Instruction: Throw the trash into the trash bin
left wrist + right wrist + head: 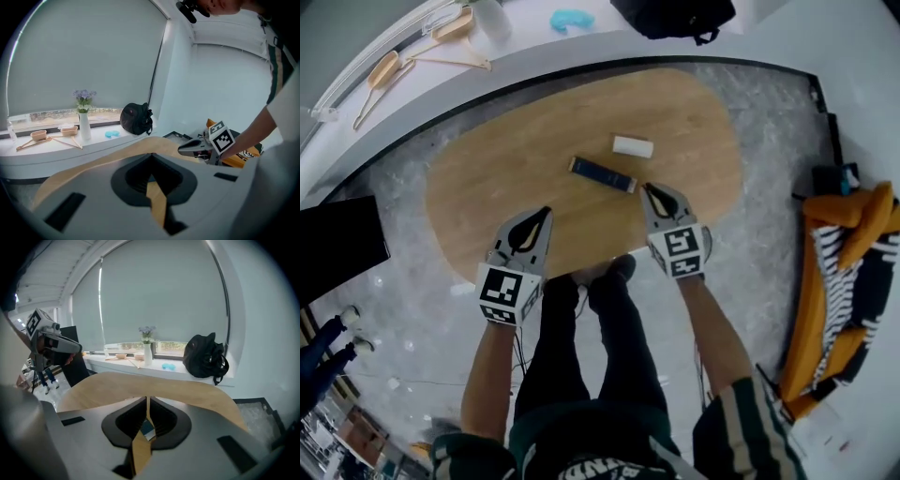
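Left fingers: the left gripper (545, 215) is hovering over the near edge of the bench (487, 178); its fingers are pressing together on nothing
Right fingers: the right gripper (648, 190) is also pinching closed and empty
Trash: a dark blue packet (602, 174) is lying flat mid-bench; a white scrap (633, 146) is sitting just beyond it, apart
Key relation: the packet's long axis is running far-left to near-right in the head view; its near-right end is lying just beside the right tips, not touching; the left gripper is standing farther off
Likely step: the right fingers are probably needing to open first
Bin: not showing in any view
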Motion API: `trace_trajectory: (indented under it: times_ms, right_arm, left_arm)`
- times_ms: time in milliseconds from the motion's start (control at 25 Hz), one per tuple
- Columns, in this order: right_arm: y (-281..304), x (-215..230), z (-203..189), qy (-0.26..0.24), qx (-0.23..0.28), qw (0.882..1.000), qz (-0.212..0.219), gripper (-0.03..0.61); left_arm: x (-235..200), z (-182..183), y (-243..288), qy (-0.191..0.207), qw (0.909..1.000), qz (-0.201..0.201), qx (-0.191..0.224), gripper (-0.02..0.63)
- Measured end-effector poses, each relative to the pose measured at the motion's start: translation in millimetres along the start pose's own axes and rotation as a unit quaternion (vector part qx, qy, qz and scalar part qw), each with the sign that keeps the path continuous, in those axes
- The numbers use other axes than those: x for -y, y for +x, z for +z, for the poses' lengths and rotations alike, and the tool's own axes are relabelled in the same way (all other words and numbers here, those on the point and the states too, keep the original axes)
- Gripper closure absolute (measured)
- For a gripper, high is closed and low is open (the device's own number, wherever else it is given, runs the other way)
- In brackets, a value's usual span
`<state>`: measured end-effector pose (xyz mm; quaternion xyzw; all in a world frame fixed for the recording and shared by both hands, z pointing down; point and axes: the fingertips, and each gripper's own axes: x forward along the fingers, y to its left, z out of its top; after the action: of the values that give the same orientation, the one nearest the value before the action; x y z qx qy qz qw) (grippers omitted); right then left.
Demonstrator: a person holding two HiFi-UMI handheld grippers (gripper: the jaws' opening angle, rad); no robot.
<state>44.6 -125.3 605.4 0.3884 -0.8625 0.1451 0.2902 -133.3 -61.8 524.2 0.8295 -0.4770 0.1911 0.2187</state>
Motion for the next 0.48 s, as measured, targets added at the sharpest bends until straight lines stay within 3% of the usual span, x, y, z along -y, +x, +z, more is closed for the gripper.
trace_trajectory:
  times_ms: [40,200,480]
  right_arm:
    - [6,-7,2,-0.009,0.001,1.0,0.012,0.576]
    - [28,-31,-1,-0.046,-0.012,0.997,0.058,0.413]
    - [77,-41,-54,-0.139,-0.118,0.978,0.106,0.379]
  left_arm:
    - [-3,-2,-2,-0.005,1.0,0.006,0.0,0.614]
    - [-11,-12,-11,-0.022,0.9994,0.027,0.0,0.614]
    - [-15,-28,-16,-0.038,0.998,0.051,-0.002,0.614]
